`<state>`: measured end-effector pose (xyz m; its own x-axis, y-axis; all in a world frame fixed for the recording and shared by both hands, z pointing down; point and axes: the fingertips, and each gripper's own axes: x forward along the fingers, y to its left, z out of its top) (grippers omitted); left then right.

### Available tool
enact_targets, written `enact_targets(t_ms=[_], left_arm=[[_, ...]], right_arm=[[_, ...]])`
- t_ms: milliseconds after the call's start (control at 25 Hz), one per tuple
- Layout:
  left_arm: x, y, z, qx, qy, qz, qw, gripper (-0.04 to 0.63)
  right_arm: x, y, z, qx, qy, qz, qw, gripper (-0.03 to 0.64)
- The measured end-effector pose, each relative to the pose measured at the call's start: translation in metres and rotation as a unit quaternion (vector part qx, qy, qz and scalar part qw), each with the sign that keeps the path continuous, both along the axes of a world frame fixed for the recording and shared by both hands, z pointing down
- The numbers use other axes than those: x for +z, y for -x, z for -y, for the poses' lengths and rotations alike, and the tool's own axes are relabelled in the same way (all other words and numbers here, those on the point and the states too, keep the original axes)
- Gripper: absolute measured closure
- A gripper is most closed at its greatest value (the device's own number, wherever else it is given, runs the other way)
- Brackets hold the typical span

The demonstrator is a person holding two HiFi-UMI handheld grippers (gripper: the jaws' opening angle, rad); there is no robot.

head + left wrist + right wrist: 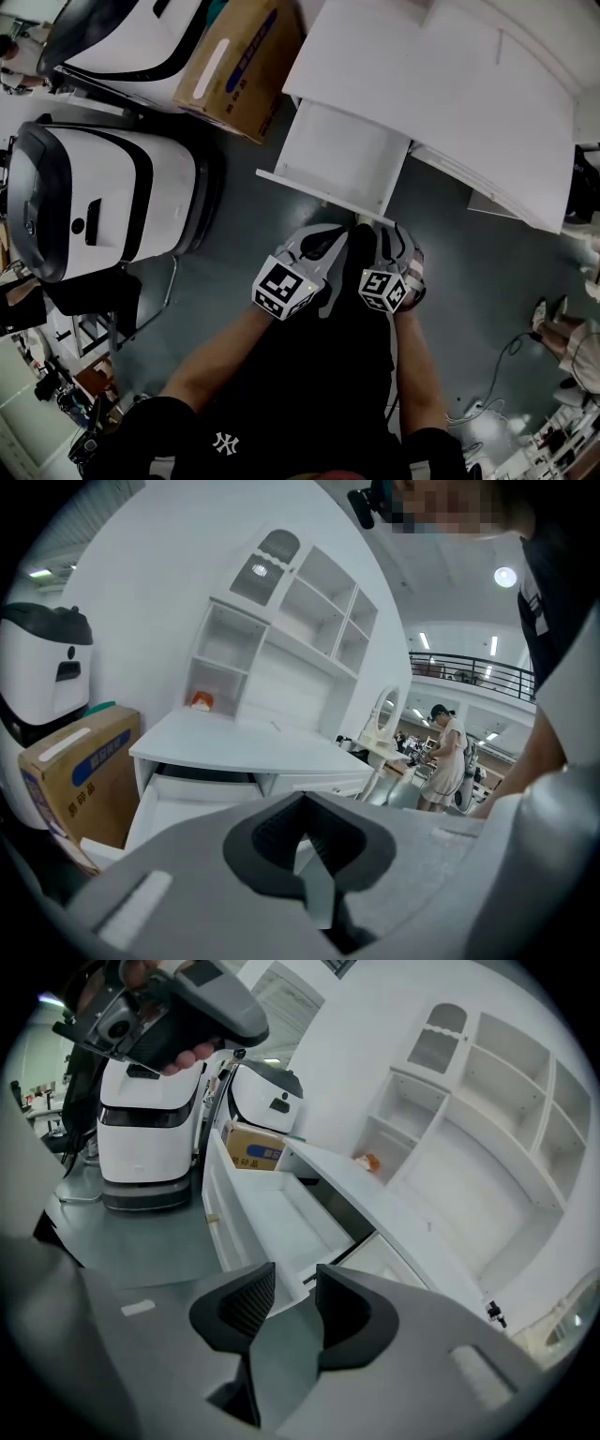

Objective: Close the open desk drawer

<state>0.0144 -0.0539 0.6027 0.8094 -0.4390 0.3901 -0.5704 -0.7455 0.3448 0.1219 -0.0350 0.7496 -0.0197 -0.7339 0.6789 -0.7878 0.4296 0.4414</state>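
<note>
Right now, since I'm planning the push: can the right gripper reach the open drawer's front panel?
Probably yes. The right gripper hangs just before the drawer front, jaws apart and empty, with nothing visible between them. The left gripper sits beside it, not in its way.

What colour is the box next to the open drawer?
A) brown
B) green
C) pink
A: the cardboard box standing on the floor beside the open drawer is brown, with a blue label on it.
</note>
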Motion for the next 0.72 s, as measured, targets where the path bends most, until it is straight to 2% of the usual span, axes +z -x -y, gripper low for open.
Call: enact_targets(t_ms=[200, 520, 720], left_arm=[[0.013, -0.013, 0.004, 0.014, 0.005, 0.000, 0.9999, 0.595], [0.025, -0.015, 0.013, 0.010, 0.011, 0.004, 0.9999, 0.595], [0.027, -0.020, 0.024, 0.008, 0.011, 0.004, 0.9999, 0.595]], right_arm=[[0.009, -0.004, 0.002, 0.007, -0.003, -0.018, 1.000, 0.459], [0.011, -0.011, 0.013, 0.019, -0.019, -0.027, 0.999, 0.462], [0.010, -0.017, 0.033, 0.010, -0.029, -0.044, 0.999, 0.472]])
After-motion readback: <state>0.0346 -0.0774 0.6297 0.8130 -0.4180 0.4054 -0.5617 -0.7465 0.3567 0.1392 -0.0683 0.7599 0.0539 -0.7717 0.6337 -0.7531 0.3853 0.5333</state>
